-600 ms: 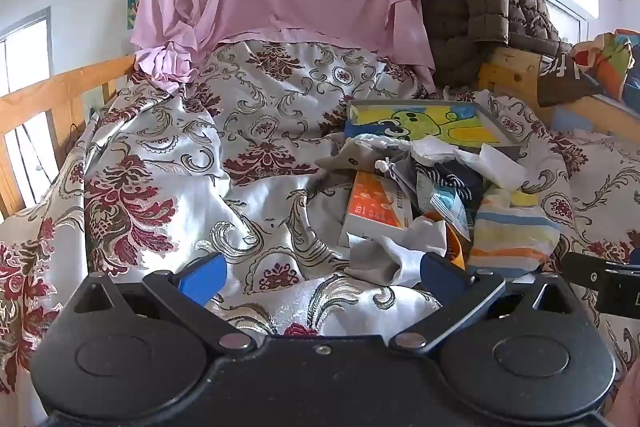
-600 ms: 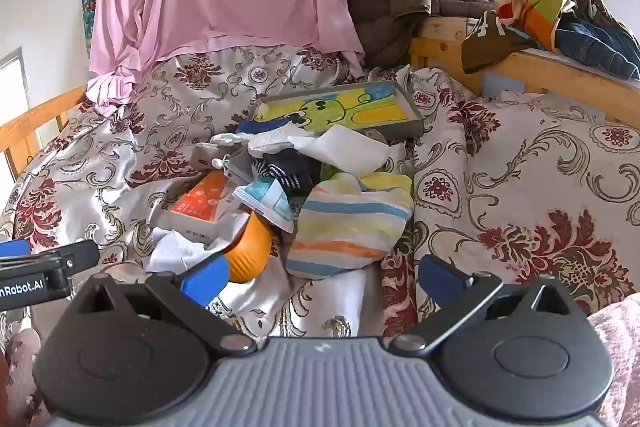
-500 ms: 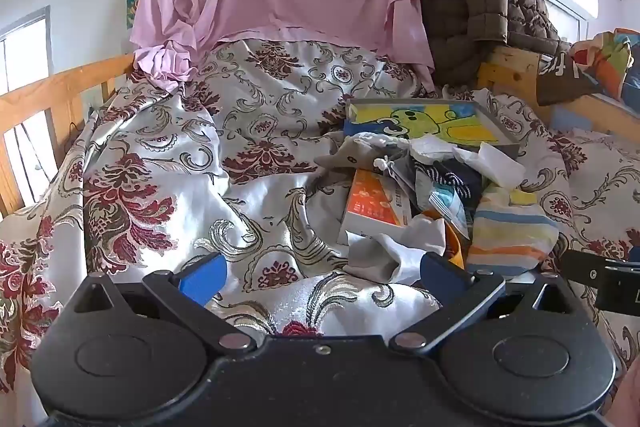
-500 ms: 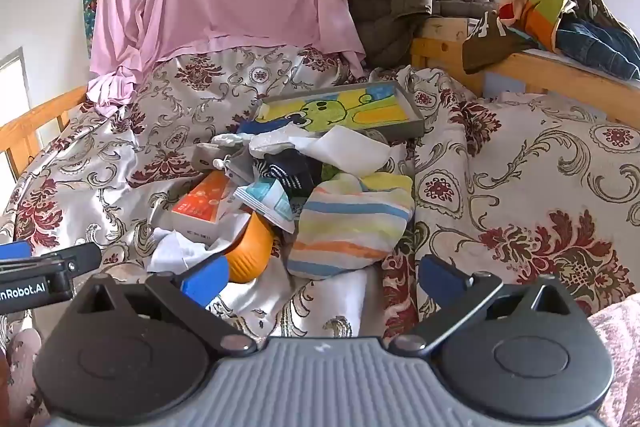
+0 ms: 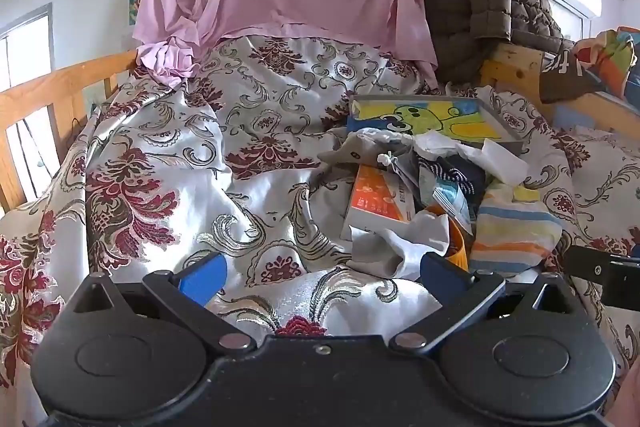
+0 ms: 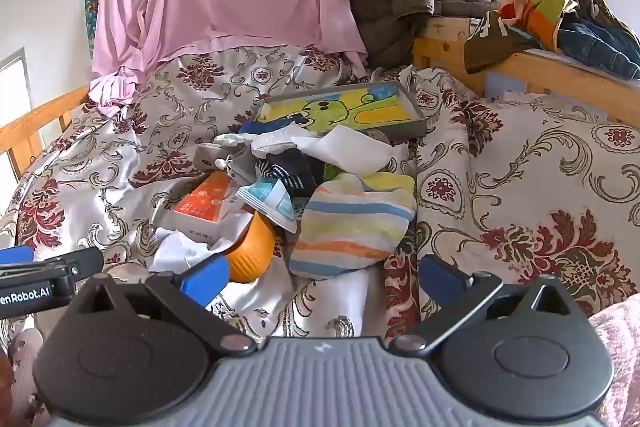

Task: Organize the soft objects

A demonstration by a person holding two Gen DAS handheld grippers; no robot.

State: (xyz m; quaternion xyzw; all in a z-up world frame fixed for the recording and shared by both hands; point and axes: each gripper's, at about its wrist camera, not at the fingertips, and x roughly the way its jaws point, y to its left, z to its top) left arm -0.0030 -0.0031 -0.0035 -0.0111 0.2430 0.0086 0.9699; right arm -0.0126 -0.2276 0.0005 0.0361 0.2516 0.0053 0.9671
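Nothing looks sorted yet: the pile of soft objects (image 6: 320, 195) lies jumbled on the bed (image 6: 520, 187), just ahead of the right hand-held gripper (image 6: 322, 273) and ahead-right of the left hand-held gripper (image 5: 320, 273), both wide open and empty.

Bright daylight enters from the window (image 5: 28, 99) at left; the satin bedspread (image 5: 192, 195) glares, focus is sharp, and fisheye edges bend.

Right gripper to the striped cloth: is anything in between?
Nothing visible. The right gripper, jaws open, faces the striped cloth directly; only bedspread lies between. The orange object sits left of that path.
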